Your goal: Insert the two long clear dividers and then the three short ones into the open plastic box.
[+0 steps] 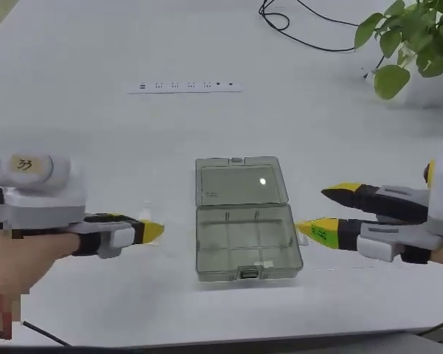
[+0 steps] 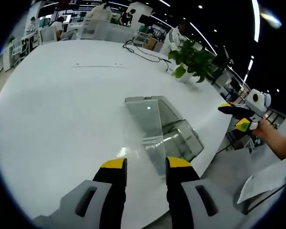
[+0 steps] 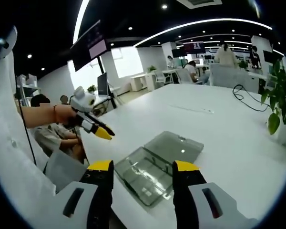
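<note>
Head view: we read "33" on left gripper [image 1: 151, 231], clamping clear divider [image 2: 143, 133] pointing lengthwise forward; right gripper [image 1: 312, 210] gapes

I'm running this in an open-plan office: a long white table [image 1: 96, 147] with a power strip [image 1: 184, 87] and potted plant [image 1: 413, 37], rows of desks [image 3: 143, 78], a monitor [image 3: 103, 83] and ceiling strip lights [image 3: 200, 23].

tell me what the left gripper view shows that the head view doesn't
Left gripper view: a clear flat plastic divider standing between the left gripper's fingers, and people far behind the table. Head view: the round yellowish label on that gripper's white body. Both: the open smoky clear plastic box, the right gripper with its fingers apart, the white power strip and the green potted plant.
</note>
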Motion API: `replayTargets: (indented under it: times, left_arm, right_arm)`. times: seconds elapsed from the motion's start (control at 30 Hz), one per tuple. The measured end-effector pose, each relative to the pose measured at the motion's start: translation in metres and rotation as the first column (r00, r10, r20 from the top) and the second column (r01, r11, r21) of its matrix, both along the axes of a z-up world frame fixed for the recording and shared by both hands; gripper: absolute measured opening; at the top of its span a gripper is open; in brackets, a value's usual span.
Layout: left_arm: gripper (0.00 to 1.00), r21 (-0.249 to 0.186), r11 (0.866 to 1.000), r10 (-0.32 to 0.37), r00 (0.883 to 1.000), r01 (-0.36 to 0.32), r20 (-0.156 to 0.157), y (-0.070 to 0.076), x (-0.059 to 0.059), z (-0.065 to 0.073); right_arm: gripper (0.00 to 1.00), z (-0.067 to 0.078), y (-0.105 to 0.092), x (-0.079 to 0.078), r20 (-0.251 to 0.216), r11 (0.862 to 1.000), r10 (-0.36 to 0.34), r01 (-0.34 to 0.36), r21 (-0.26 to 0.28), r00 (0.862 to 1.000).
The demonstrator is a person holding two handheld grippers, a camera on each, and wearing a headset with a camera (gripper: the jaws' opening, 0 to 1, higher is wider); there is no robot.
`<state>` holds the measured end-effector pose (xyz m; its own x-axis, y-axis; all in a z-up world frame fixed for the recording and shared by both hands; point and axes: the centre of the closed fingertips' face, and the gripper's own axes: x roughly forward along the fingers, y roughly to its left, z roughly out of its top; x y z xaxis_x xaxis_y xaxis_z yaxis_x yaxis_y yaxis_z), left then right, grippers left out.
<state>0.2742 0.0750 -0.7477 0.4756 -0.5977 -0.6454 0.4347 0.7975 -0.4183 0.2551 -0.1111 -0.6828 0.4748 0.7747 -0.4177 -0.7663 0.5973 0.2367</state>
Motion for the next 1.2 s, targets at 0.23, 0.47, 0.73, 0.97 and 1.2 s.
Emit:
replayTargets:
  times: [0.23,0.47,0.73,0.97,1.2]
  left_arm:
    - [0.30,-0.084,0.996,-0.015,0.999,0.017,0.031,-0.028,-0.004,0.015]
    - [0.30,-0.139,0.989,-0.043,0.997,0.052,0.066,-0.059,-0.012,0.026]
    - [0.30,-0.166,0.983,-0.058,0.993,0.074,0.105,-0.082,-0.017,0.035]
    - [0.30,-0.182,0.979,-0.067,0.990,0.089,0.124,-0.095,-0.020,0.038]
    - [0.30,-0.161,0.978,-0.108,0.983,0.131,0.145,-0.105,-0.024,0.039]
  right_arm:
    - [0.45,0.005,0.019,0.004,-0.029,0.998,-0.039,0.040,0.038,0.999]
    - [0.37,0.010,0.037,0.008,-0.072,0.992,-0.095,0.101,0.081,0.993]
    - [0.30,0.004,0.046,0.009,-0.131,0.984,-0.132,0.145,0.098,0.983]
    - [0.25,0.002,0.053,0.006,-0.169,0.982,-0.138,0.157,0.108,0.976]
    - [0.19,-0.003,0.062,0.005,-0.202,0.980,-0.137,0.162,0.115,0.970]
